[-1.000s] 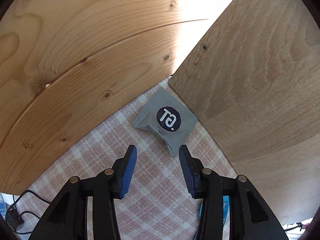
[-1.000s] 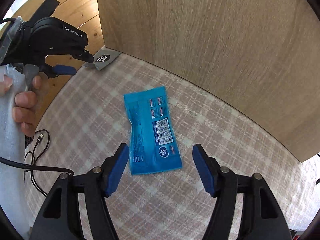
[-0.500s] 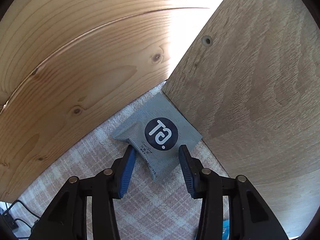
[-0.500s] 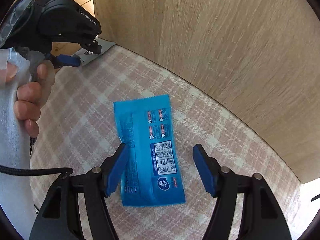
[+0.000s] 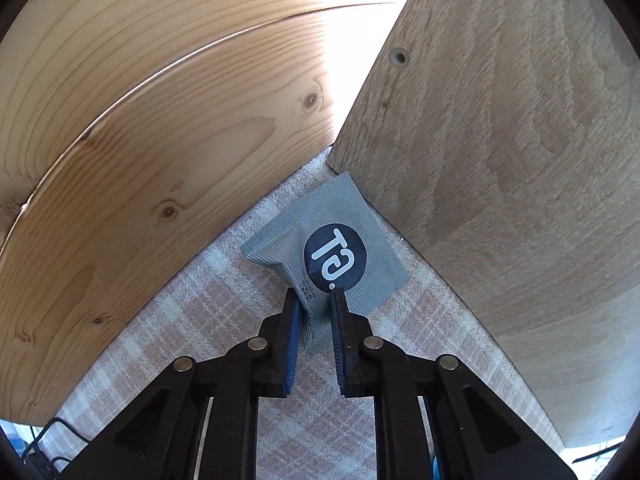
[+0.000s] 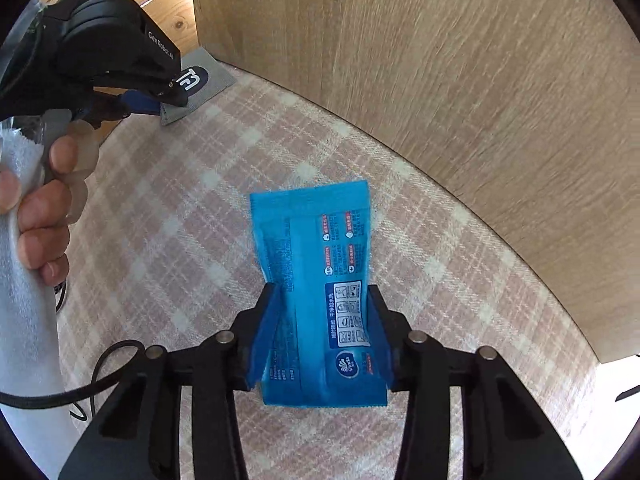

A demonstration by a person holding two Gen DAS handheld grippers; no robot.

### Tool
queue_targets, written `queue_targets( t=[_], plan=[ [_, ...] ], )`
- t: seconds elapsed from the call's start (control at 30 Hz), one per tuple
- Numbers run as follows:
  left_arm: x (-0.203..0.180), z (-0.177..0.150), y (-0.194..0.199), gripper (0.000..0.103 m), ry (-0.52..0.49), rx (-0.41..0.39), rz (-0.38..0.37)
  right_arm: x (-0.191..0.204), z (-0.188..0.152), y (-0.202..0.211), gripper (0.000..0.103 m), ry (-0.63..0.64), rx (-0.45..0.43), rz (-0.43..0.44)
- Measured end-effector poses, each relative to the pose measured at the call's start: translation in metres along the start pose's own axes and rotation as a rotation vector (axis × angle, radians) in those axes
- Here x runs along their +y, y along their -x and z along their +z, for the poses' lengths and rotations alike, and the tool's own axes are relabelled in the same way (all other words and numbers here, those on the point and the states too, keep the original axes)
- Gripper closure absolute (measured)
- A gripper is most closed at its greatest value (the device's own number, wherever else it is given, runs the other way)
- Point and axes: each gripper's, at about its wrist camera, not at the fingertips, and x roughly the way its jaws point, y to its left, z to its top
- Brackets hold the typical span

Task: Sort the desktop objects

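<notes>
A pink and cream checked cloth (image 6: pixel 208 216) covers the table. At its far edge stands a pale oak-grain panel (image 6: pixel 460 92), upright, with a small round hole (image 5: pixel 399 57) near its edge. Beside it, meeting it at a corner, stands a knotty pine board wall (image 5: pixel 152 128) with a seam between two planks. A black cable (image 6: pixel 100 376) loops over the cloth at the left edge.

The near end of the grey sachet (image 5: pixel 344 240) is covered by the left hand-held gripper (image 5: pixel 315 304). Small print on the blue wipes packet (image 6: pixel 316 280) is illegible. The black cable (image 6: pixel 80 384) runs off the picture edge.
</notes>
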Motion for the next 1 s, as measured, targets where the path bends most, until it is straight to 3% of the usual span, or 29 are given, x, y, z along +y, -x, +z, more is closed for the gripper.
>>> queue_targets(
  t=[0.13, 0.33, 0.47, 0.6, 0.87, 1.0],
  plan=[
    [0.002, -0.023, 0.007, 0.09, -0.034, 0.016, -0.02, -0.005, -0.008, 0.004, 0.074, -0.03, 0.004, 0.011],
    [-0.005, -0.079, 0.022, 0.103, -0.149, 0.037, -0.035, -0.027, -0.034, 0.015, 0.08, -0.121, 0.004, 0.037],
    [-0.01, -0.118, 0.034, 0.103, -0.216, 0.041, -0.063, -0.043, -0.057, 0.024, 0.083, -0.18, -0.008, 0.036],
    [-0.003, -0.144, 0.044, 0.103, -0.203, 0.069, -0.116, -0.055, -0.08, 0.034, 0.089, -0.235, -0.012, 0.027],
    [0.035, -0.133, 0.083, 0.103, -0.134, -0.009, -0.141, -0.07, -0.136, 0.055, 0.095, -0.31, -0.03, 0.011],
    [0.046, -0.109, 0.088, 0.103, -0.094, 0.0, -0.156, -0.073, -0.138, 0.058, 0.095, -0.327, -0.037, 0.016]
  ],
)
